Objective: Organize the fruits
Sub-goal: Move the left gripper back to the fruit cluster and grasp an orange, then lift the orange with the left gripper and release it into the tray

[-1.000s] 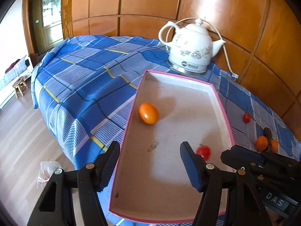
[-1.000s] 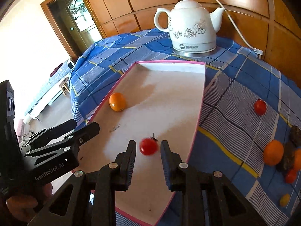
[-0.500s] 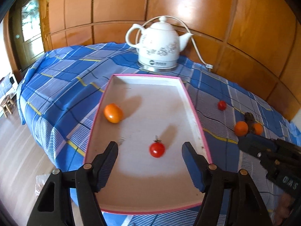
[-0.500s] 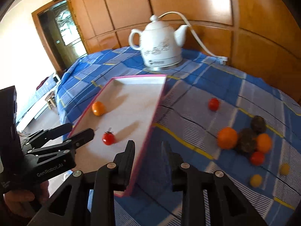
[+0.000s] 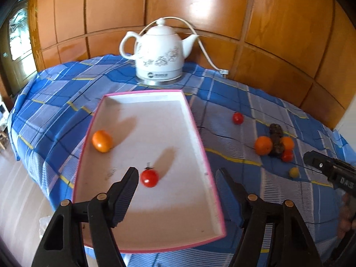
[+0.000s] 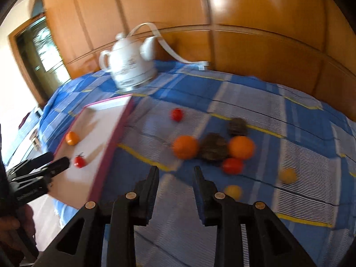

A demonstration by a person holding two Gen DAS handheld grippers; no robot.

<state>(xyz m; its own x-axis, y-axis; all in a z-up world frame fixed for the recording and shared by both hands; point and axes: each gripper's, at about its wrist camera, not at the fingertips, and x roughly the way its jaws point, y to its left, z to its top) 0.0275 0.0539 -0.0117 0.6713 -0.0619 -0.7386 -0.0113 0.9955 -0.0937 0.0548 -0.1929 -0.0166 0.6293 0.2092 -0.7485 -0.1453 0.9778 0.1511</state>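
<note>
The right wrist view was smeared by motion; the white kettle (image 6: 131, 66) at upper left and the fruit outlines were soft, and the two dark lumps (image 6: 214, 148) among the oranges could not be identified. In the left wrist view, the right gripper (image 5: 329, 171) entered at the right edge, cut off, so its jaws could not be judged there. The near end of the tray fell behind the left gripper's fingers (image 5: 124, 191).

The pink-rimmed tray (image 5: 200, 142), centre of the left wrist view, held two items: a small orange fruit (image 5: 102, 140) against its left wall, and a cherry tomato (image 5: 150, 177) with a stem at lower centre, just beside the left finger but not touching it.

On the blue plaid cloth (image 5: 233, 155), right of the tray, lay a lone cherry tomato (image 6: 177, 114), two oranges (image 6: 185, 146) flanking the dark lumps, another red tomato (image 6: 232, 165) below them, and two small yellow fruits (image 6: 288, 175) at lower right.

The left gripper (image 5: 175, 178) stood wide apart, empty, over the tray's near end. The right gripper (image 6: 175, 178) stood parted, empty, over bare cloth below the fruit cluster.
</note>
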